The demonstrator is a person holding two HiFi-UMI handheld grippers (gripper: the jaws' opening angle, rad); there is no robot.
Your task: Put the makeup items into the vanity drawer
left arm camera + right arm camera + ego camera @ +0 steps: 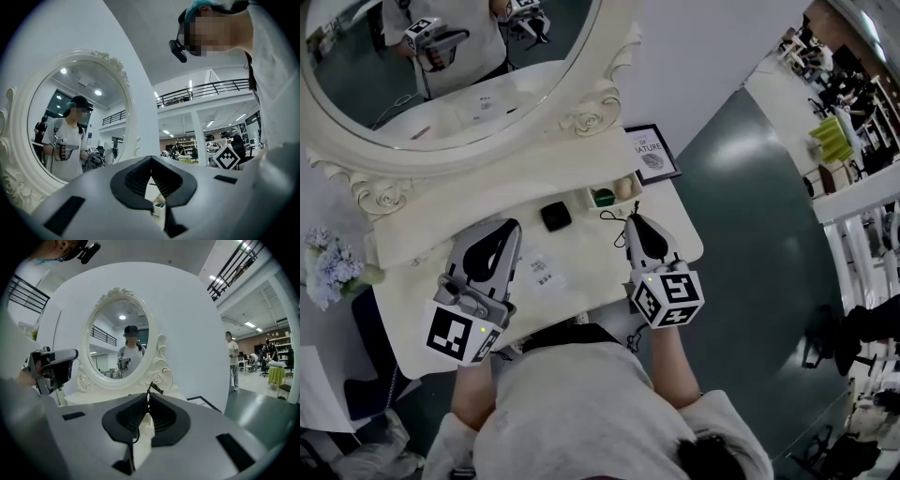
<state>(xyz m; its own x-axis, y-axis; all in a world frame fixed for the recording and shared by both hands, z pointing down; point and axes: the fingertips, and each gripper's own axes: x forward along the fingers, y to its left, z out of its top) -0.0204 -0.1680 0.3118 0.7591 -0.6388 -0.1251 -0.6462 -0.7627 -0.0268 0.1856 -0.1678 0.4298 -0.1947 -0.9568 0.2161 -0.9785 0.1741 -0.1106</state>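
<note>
On the white vanity top (581,258) lies a black square compact (555,217). Behind it, a small open white compartment (592,195) holds a green item (603,197) and a cream round item (624,187). My right gripper (631,218) is shut on a thin black item with a looping cord (612,217), just right of the compact. In the right gripper view the thin black item (156,389) sticks out past the right gripper (148,397). My left gripper (514,225) hovers left of the compact. In its own view the left gripper (151,159) is shut with nothing in it.
A large oval mirror (441,84) in a carved white frame rises at the back. A framed sign (652,155) leans at the back right. A small white packet (542,267) lies between the grippers. Pale flowers (333,262) stand at the left. Dark green floor (750,234) lies beyond the table's right edge.
</note>
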